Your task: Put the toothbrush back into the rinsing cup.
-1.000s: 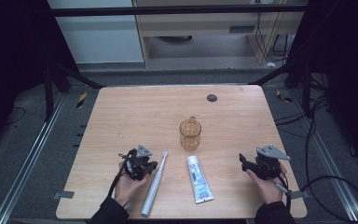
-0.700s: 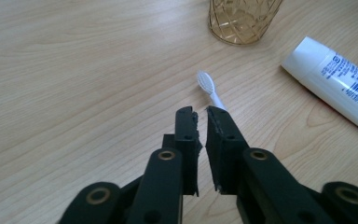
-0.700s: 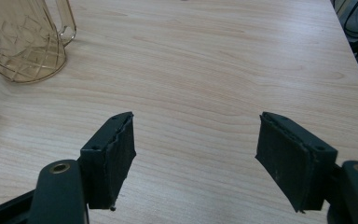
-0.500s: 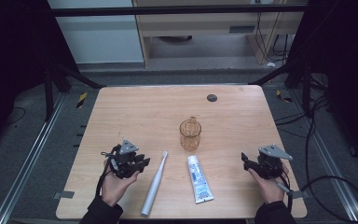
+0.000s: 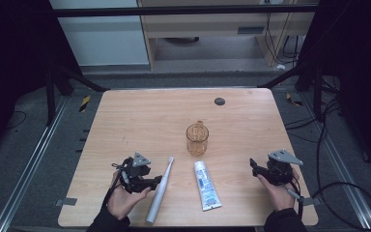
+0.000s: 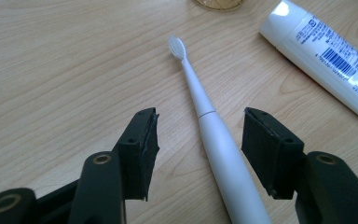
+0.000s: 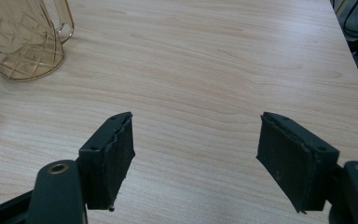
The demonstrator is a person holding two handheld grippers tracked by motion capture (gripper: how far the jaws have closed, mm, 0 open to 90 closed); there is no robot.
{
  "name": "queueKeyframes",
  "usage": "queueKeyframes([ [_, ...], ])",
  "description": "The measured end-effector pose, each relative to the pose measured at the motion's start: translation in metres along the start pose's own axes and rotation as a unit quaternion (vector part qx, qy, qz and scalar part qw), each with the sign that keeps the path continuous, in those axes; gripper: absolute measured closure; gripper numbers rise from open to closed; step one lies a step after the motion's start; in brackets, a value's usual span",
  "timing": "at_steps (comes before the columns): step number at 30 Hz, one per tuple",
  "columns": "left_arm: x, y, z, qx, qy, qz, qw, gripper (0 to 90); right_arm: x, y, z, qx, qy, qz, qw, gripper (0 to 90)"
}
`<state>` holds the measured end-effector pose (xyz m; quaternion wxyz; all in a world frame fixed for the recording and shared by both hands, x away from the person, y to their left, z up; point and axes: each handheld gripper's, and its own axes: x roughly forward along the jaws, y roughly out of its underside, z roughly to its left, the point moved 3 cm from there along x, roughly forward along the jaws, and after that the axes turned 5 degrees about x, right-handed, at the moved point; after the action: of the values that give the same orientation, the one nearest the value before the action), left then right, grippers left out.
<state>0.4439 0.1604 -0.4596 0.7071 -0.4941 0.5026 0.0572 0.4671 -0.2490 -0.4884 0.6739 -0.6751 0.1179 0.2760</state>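
Up close, the left gripper (image 6: 198, 154) jaws — just opened — straddle the toothbrush (image 6: 214, 140).

Toothbrush (image 6: 200, 98) cut off at bottom edge of left gripper view, so end of handle not visible. Toothpaste tube (image 6: 326, 56) cut by right edge there, crimped end out of pic; small print on label too blurred to read. Amber cup (image 6: 219, 3) there just a sliver at top edge. In right gripper view cup (image 7: 21, 39) cut off at top and left, rim and most of body outside. Small dark round thing (image 5: 219, 101) near far edge of table (image 5: 140, 121) in high view too small to identify. Forearms cut by bottom edge of high view.
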Motion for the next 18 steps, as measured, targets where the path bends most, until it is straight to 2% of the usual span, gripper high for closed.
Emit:
queueKeyframes([
  [7, 0.011, 0.0, -0.007, 0.01, 0.002, 0.023, 0.9997, 44.8, 0.001, 0.0, -0.001, -0.004, -0.002, 0.004, 1.0, 27.0],
  [13, 0.022, 0.002, -0.009, 0.011, 0.002, 0.043, 0.999, 44.8, 0.002, 0.0, 0.0, -0.005, -0.005, 0.007, 0.9999, 27.1],
  [18, 0.028, 0.0, -0.011, -0.004, 0.01, 0.047, 0.9988, 44.9, 0.003, 0.0, 0.0, -0.004, -0.007, 0.009, 0.9999, 27.1],
])
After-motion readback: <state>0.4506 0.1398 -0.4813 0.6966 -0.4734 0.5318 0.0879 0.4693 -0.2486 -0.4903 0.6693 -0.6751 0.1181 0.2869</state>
